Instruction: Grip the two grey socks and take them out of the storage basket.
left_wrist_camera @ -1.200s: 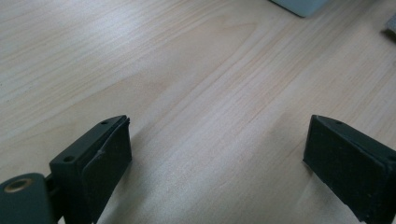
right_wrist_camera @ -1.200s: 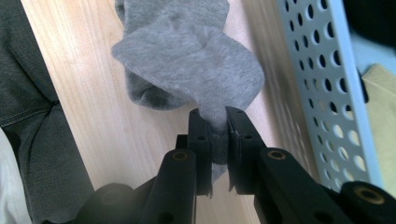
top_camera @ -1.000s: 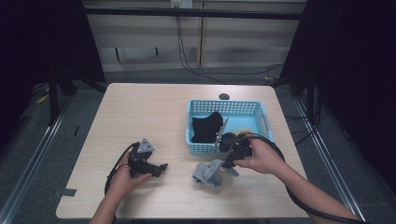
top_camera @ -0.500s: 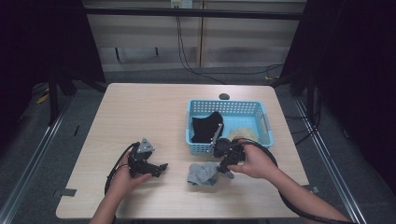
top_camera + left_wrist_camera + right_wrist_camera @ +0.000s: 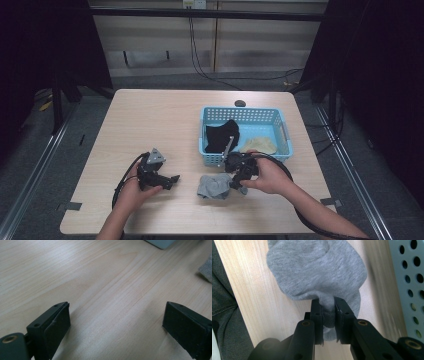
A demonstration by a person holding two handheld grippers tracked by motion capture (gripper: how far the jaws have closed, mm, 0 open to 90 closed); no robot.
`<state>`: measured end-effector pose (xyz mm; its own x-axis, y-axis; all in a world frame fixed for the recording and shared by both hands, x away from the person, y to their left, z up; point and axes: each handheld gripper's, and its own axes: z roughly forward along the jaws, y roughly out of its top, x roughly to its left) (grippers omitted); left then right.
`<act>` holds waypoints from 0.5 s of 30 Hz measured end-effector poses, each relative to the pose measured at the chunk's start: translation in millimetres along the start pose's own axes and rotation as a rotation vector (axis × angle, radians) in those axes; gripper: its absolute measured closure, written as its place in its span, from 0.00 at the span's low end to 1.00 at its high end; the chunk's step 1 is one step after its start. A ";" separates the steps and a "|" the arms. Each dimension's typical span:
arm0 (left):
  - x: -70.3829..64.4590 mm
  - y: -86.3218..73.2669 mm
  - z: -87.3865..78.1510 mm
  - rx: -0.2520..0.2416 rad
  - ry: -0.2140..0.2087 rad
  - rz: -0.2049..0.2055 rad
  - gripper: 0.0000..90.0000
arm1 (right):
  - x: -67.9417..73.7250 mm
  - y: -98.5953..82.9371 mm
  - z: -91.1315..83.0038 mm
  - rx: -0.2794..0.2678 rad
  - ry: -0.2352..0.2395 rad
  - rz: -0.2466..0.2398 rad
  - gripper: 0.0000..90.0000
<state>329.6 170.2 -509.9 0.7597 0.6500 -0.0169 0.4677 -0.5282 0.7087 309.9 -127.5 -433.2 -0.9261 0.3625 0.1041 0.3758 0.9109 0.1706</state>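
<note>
Even overhead light brightens the table (image 5: 150,120) while its surroundings fall into darkness. Shadows stay soft and short. Both gripper views look slightly soft, with the near jaws blurred; no glare.

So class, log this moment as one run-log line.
right tongs: shut on grey cloth | cloth: on table beside blue basket | left tongs: open, holding nothing
</note>
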 end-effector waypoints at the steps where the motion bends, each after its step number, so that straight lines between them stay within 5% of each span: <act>1: 0.0 0.0 0.0 0.000 0.001 0.000 0.08 | 0.9 1.3 0.8 0.003 -0.002 0.009 0.87; 15: 0.0 0.0 0.0 0.000 0.001 0.000 0.08 | 1.3 4.6 5.9 0.000 0.011 0.005 0.80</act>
<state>329.6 170.2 -509.9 0.7596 0.6502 -0.0162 0.4674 -0.5284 0.7088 310.2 -121.7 -438.1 -0.9237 0.3651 0.1162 0.3806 0.9090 0.1700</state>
